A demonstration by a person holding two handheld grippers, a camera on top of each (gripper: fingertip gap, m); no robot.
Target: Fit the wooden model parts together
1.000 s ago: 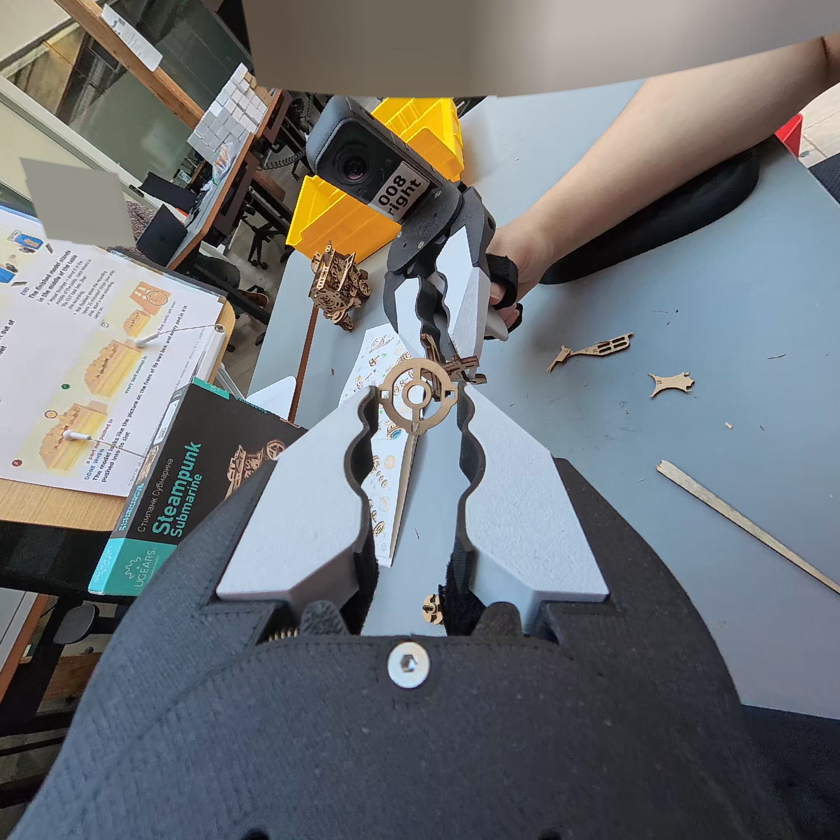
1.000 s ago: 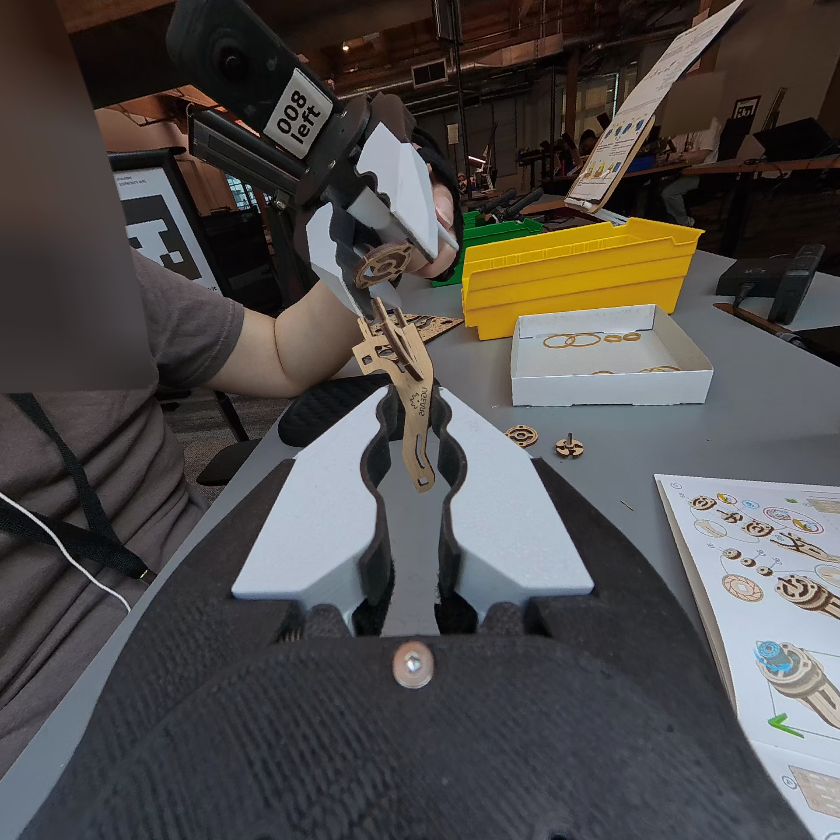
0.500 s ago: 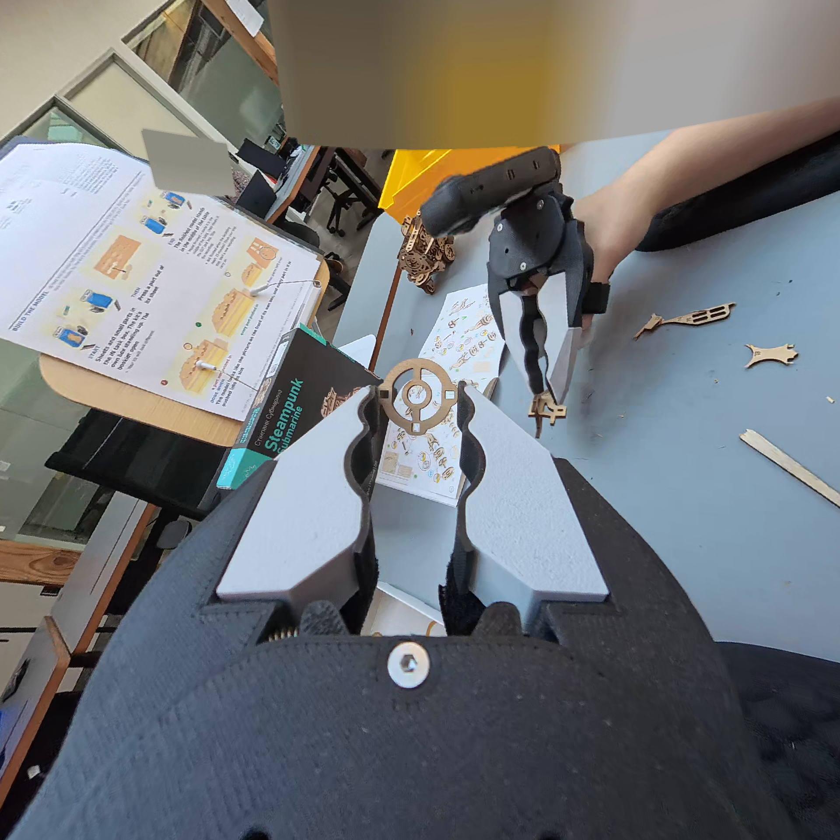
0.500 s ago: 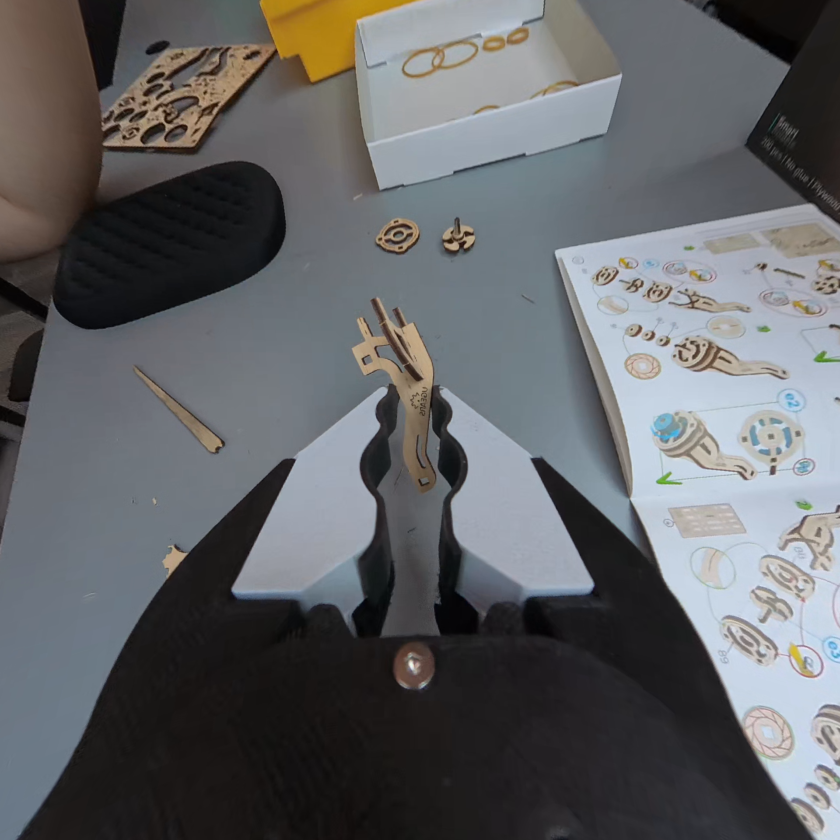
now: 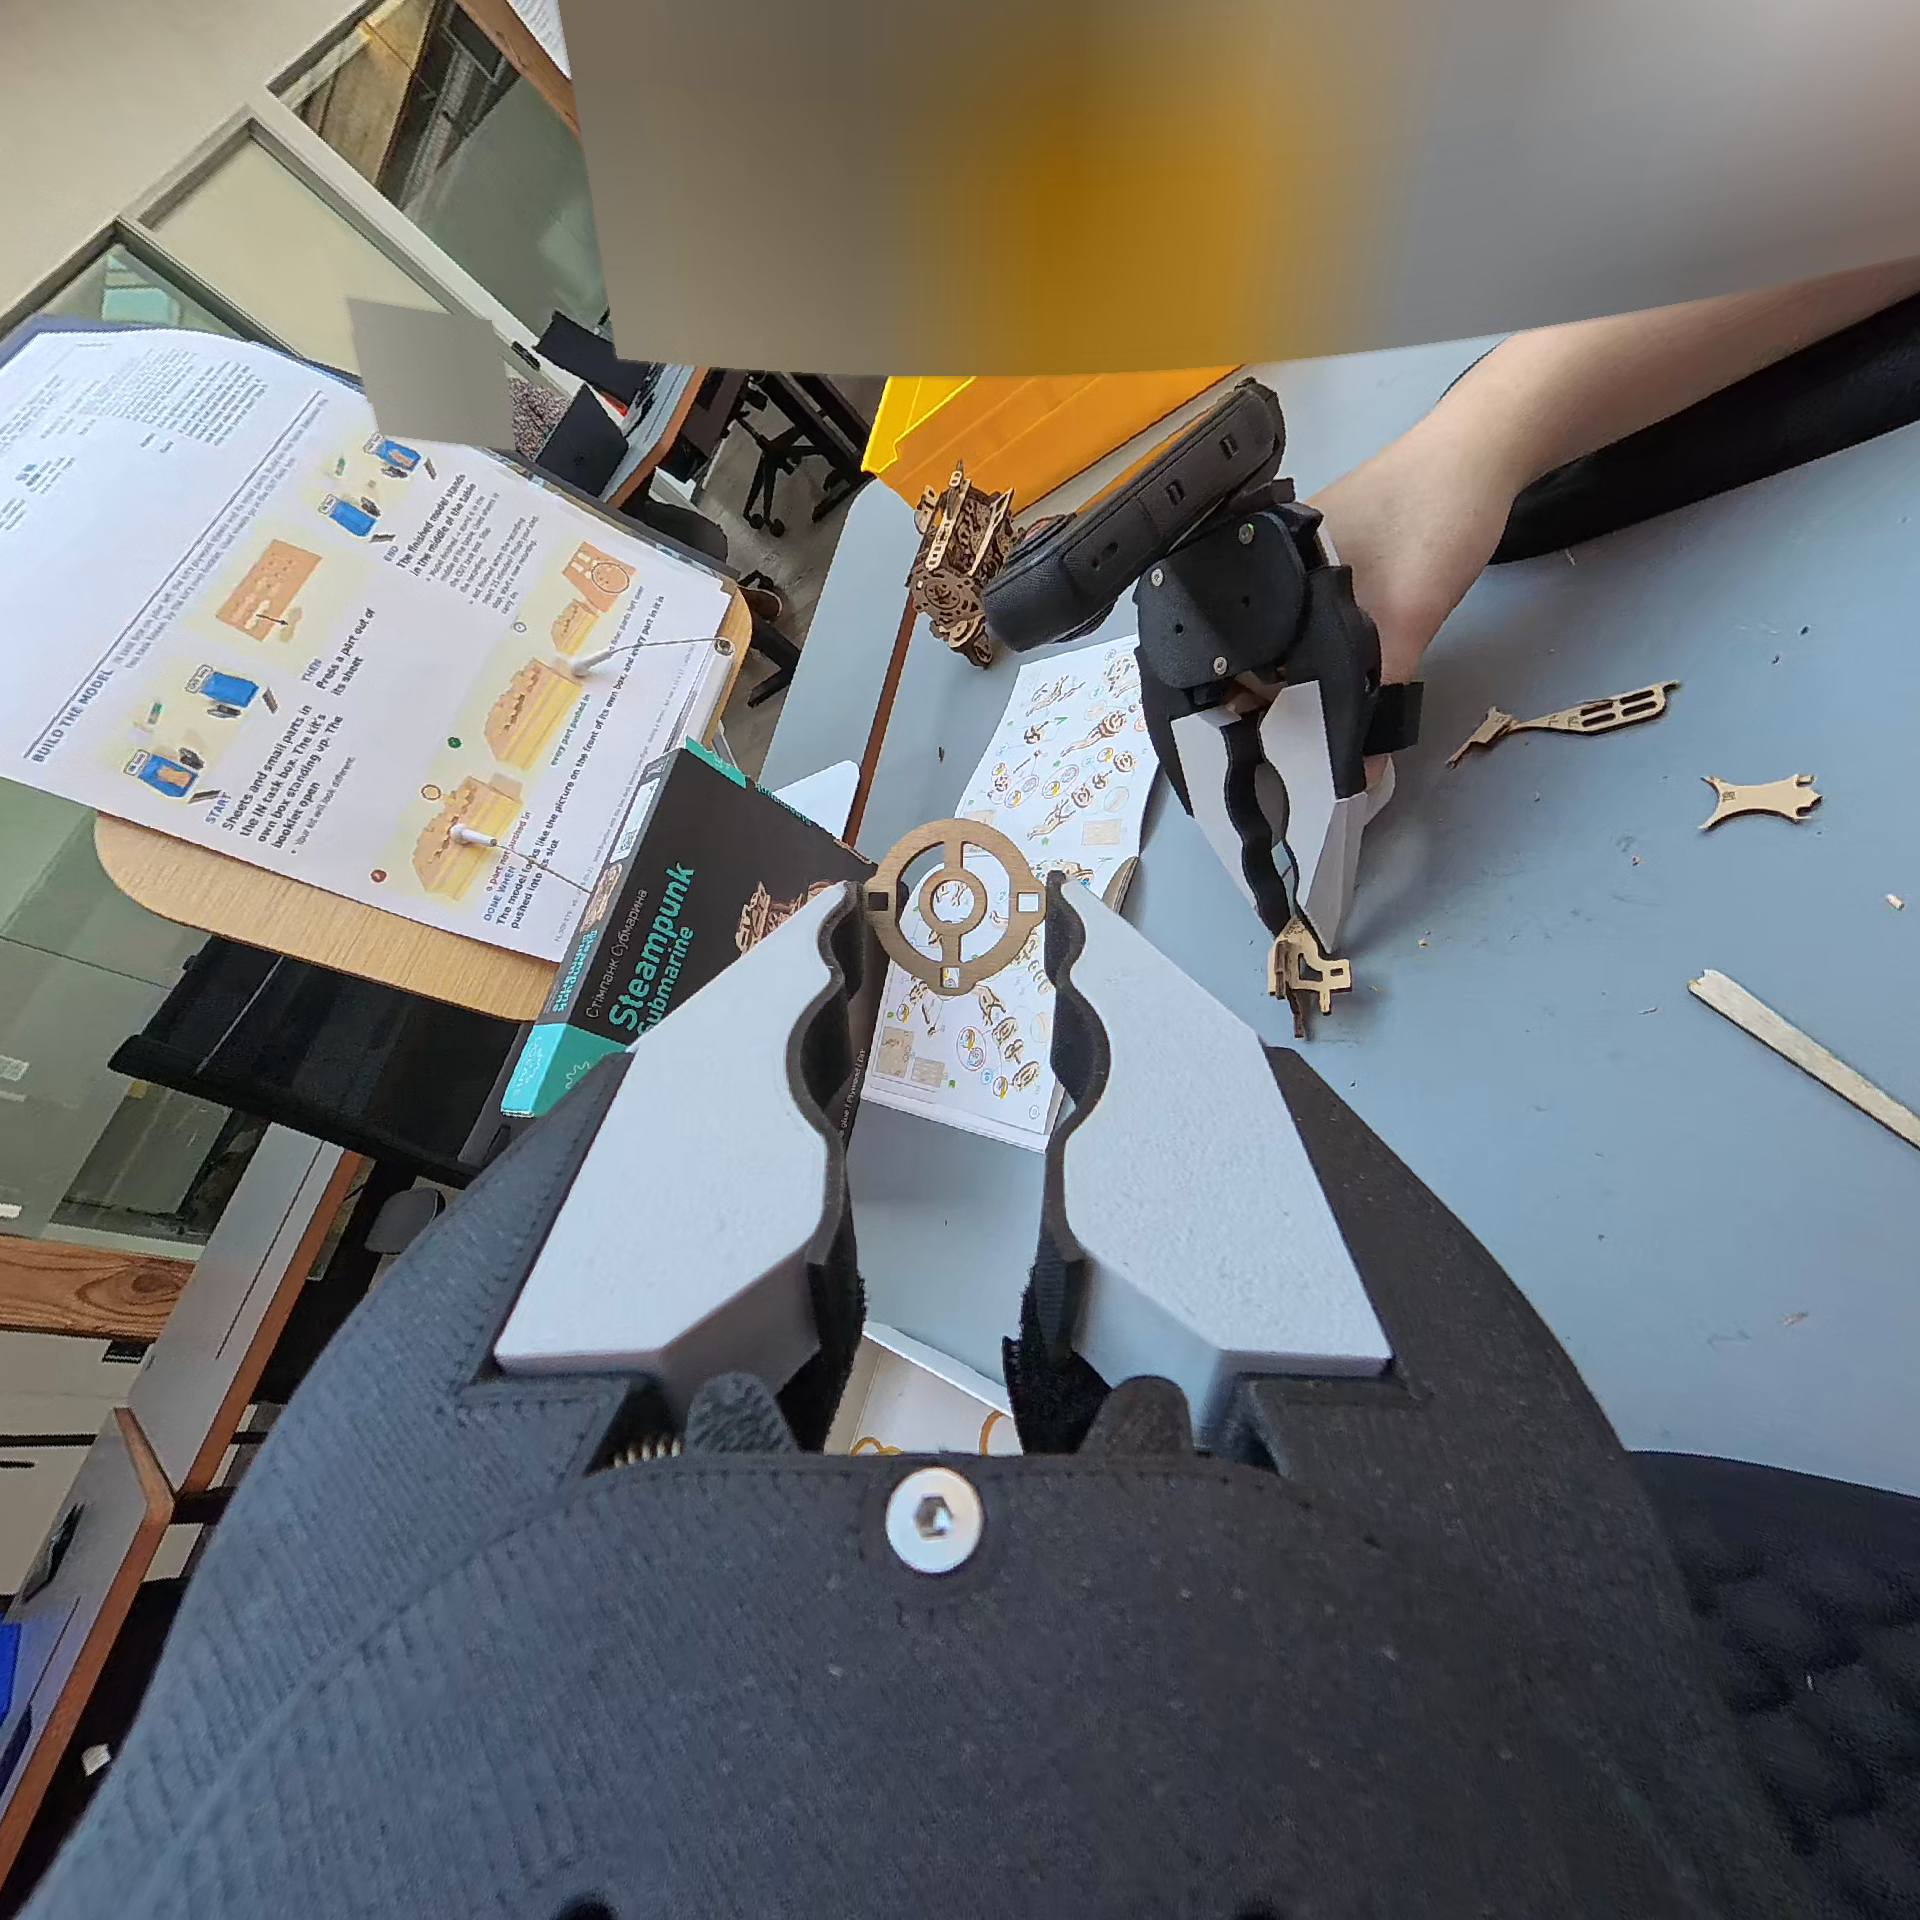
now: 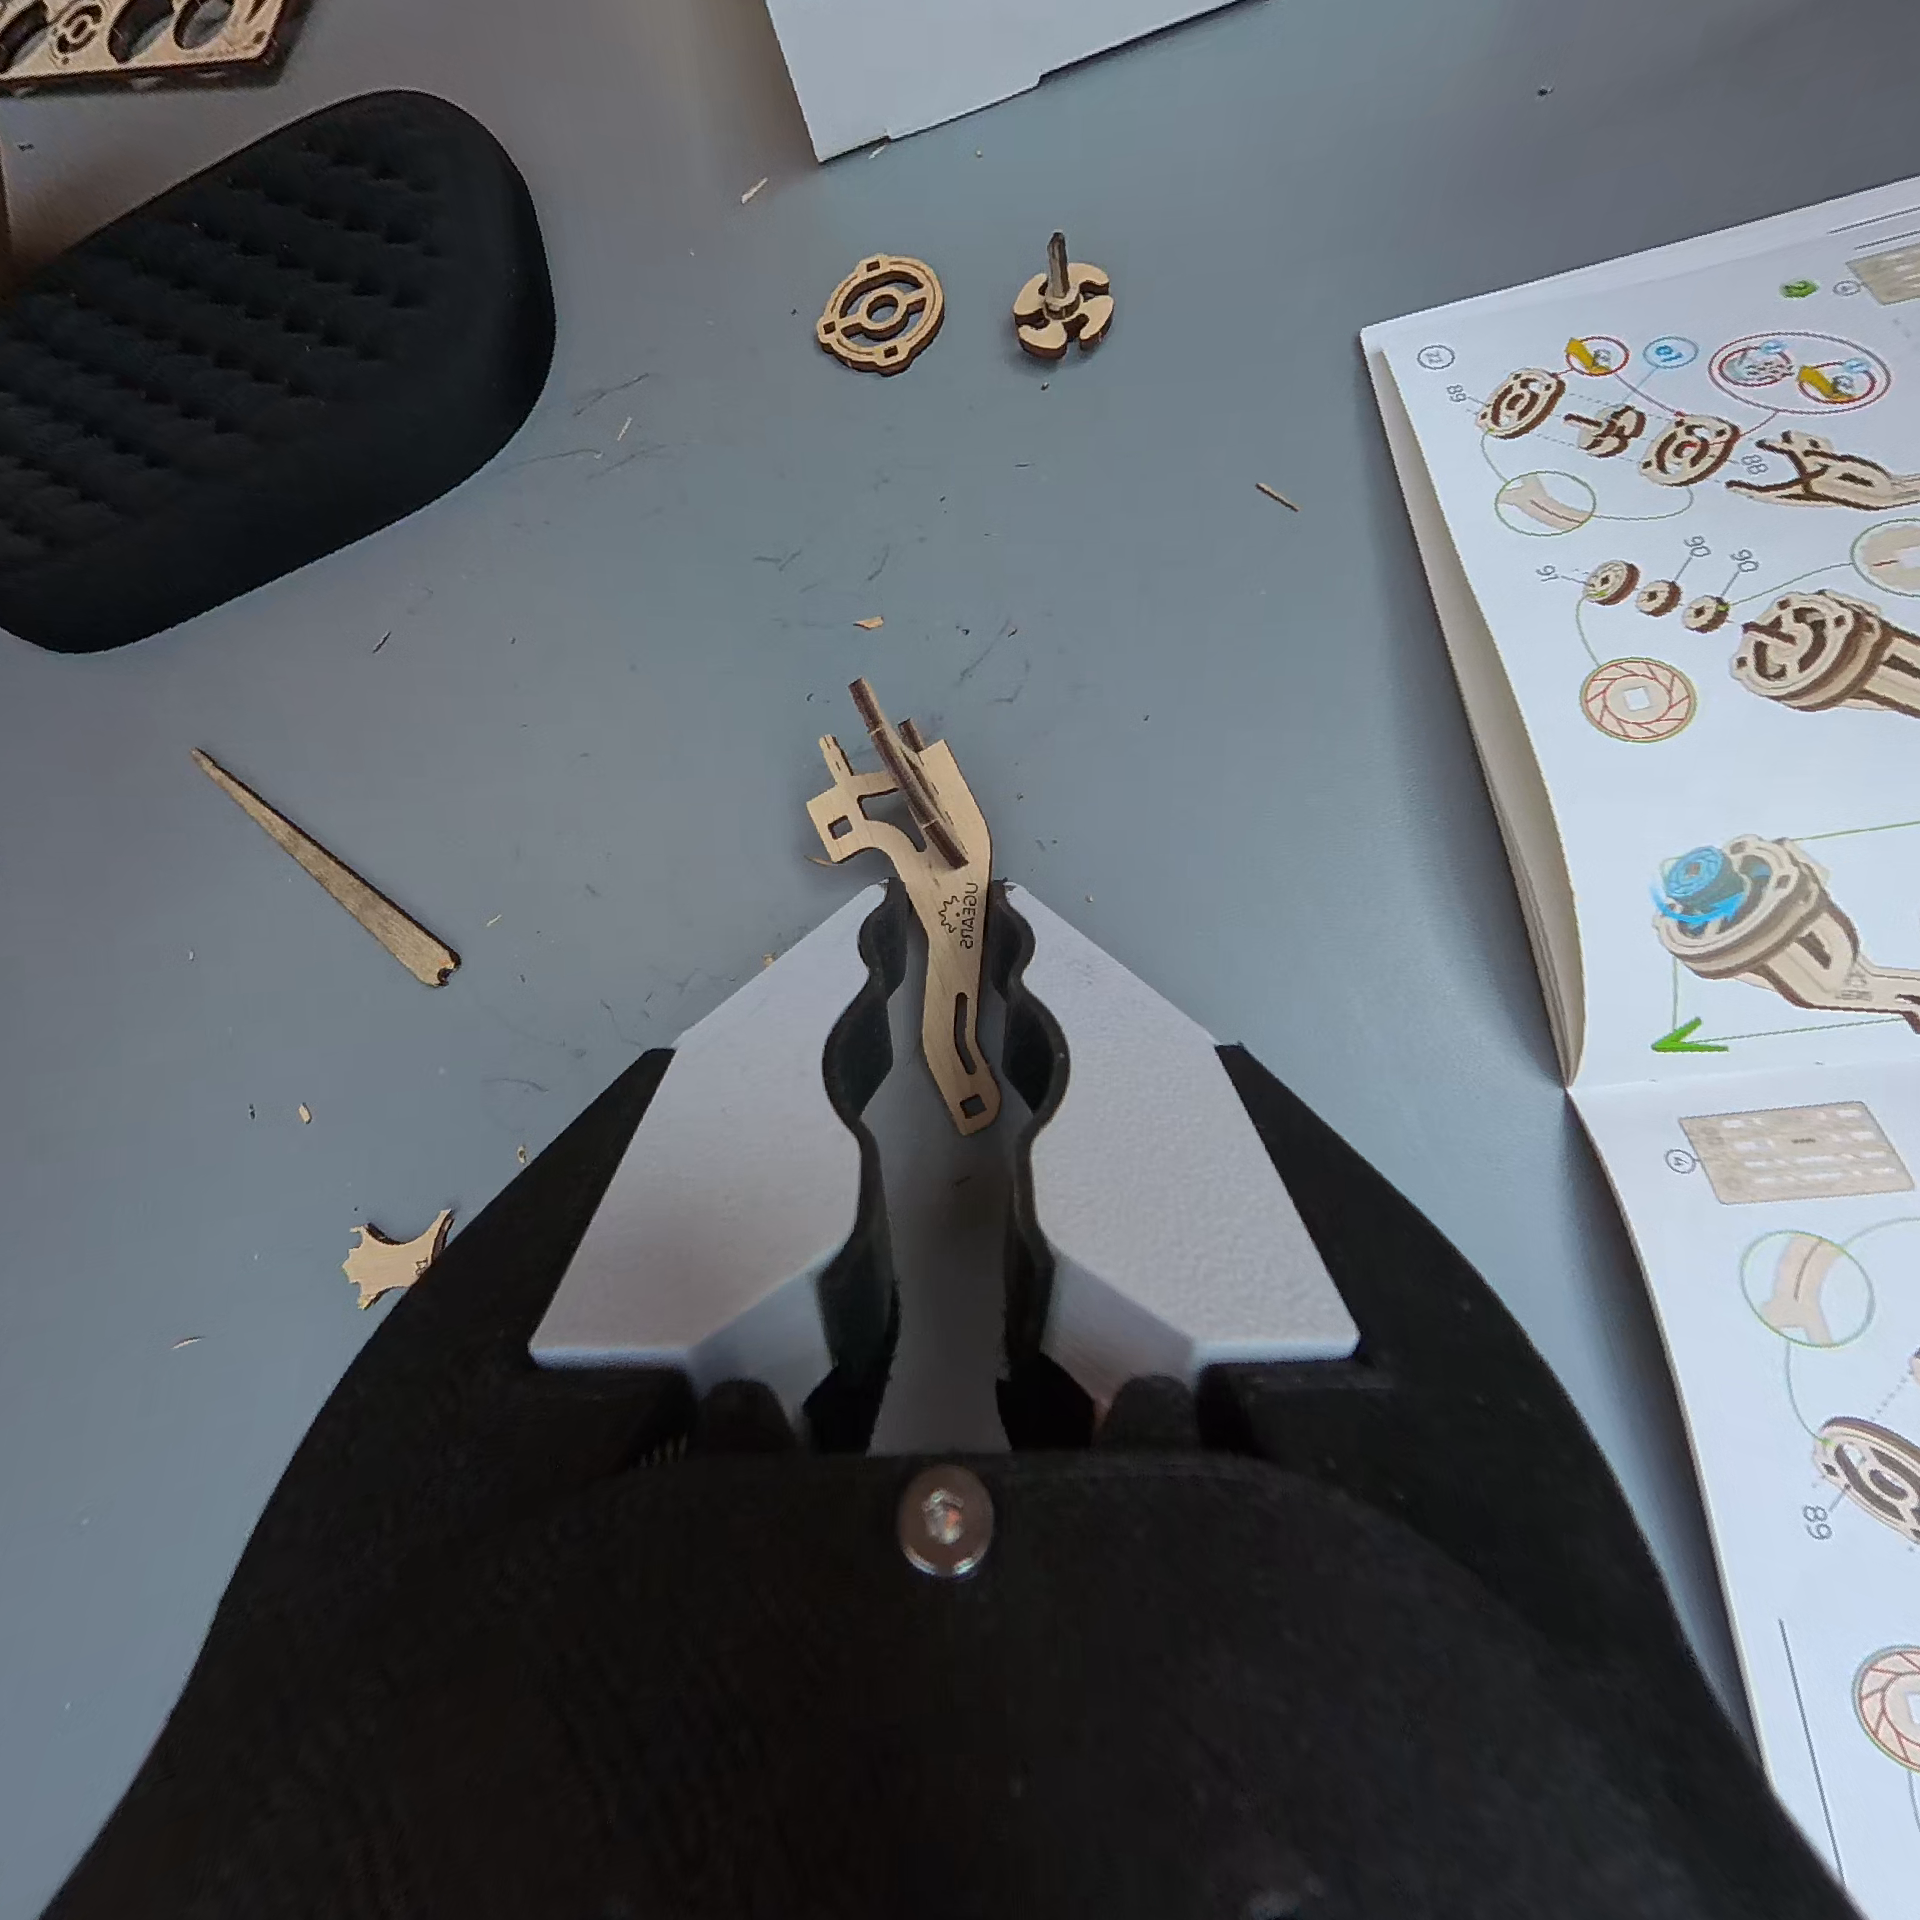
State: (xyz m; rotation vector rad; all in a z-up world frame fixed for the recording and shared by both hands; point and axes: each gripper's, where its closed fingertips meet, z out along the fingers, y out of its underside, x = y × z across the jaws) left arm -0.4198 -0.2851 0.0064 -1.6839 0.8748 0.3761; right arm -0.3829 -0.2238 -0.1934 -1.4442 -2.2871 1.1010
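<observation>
My left gripper (image 5: 954, 902) is shut on a flat wooden ring part (image 5: 952, 906) with an inner hub, held up above the table. My right gripper (image 6: 943, 891) is shut on a slim curved wooden arm part (image 6: 940, 902) with cross pieces slotted at its tip. In the left wrist view the right gripper (image 5: 1294, 914) points down with the arm part's tip (image 5: 1305, 971) at the grey table (image 5: 1558, 1039). A second ring part (image 6: 881, 314) and a small slotted disc on a pin (image 6: 1062, 308) lie on the table ahead of my right gripper.
An open instruction booklet (image 6: 1704, 727) lies to the right, a black padded rest (image 6: 239, 364) to the left. A thin wooden sliver (image 6: 322, 871) and offcuts (image 6: 393, 1255) lie about. The kit box (image 5: 644, 966), a built model (image 5: 961, 582) and a yellow bin (image 5: 1029, 426) stand farther off. One gripper's finger ends stand about 20 cm off the other's.
The two grippers have drawn apart. My right gripper has swung down toward the table with the arm part. My left gripper still holds the ring part, which has separated from the arm.
</observation>
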